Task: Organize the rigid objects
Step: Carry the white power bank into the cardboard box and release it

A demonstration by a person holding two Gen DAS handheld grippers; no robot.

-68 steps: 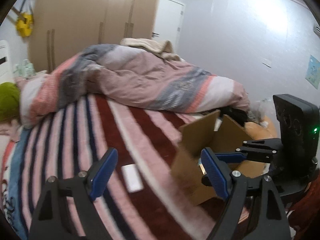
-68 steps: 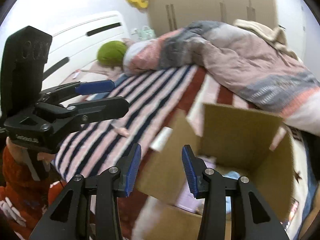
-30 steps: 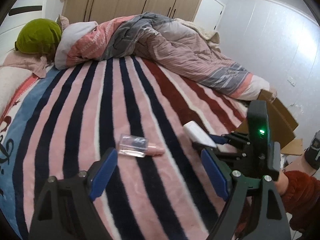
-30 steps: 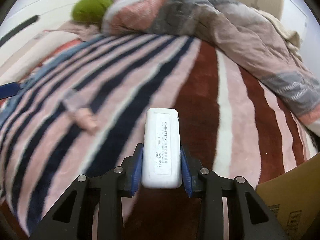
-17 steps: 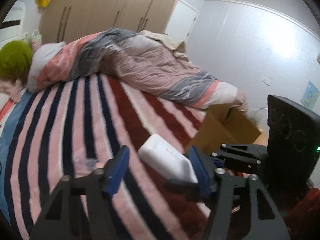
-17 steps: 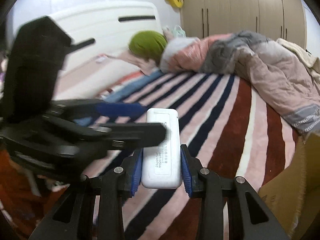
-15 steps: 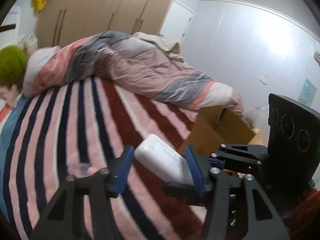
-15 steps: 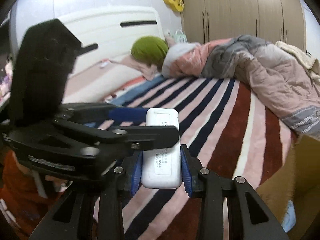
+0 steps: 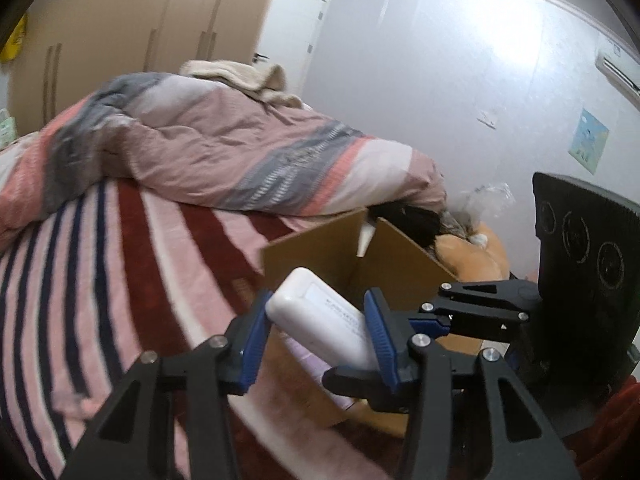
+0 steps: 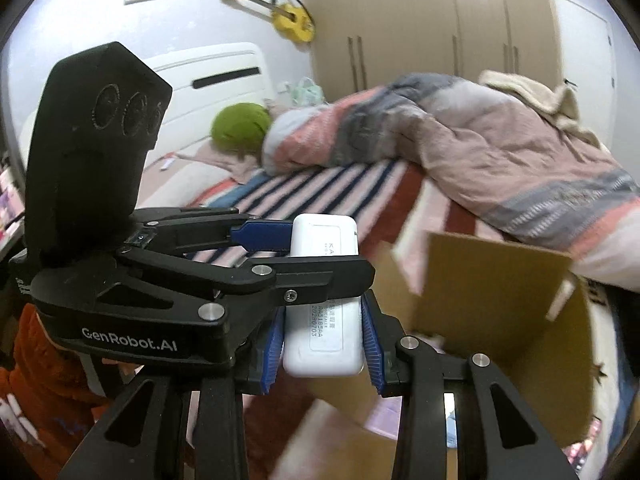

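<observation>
Right wrist view: white power bank (image 10: 323, 312) sits at 6 o'clock, squeezed by right gripper (image 10: 323, 344) and left gripper (image 10: 298, 252). Cardboard box (image 10: 500, 304) at 4 o'clock. Hard, smooth, light; hold by long flat sides.

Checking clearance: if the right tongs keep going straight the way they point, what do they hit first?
Probably the cardboard box: beyond the white power bank held in the right tongs, its open top lies ahead. Depth is unclear.

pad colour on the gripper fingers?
Blue, ribbed pads on black fingers; clearest in the right wrist view, clamping the white power bank.
</observation>
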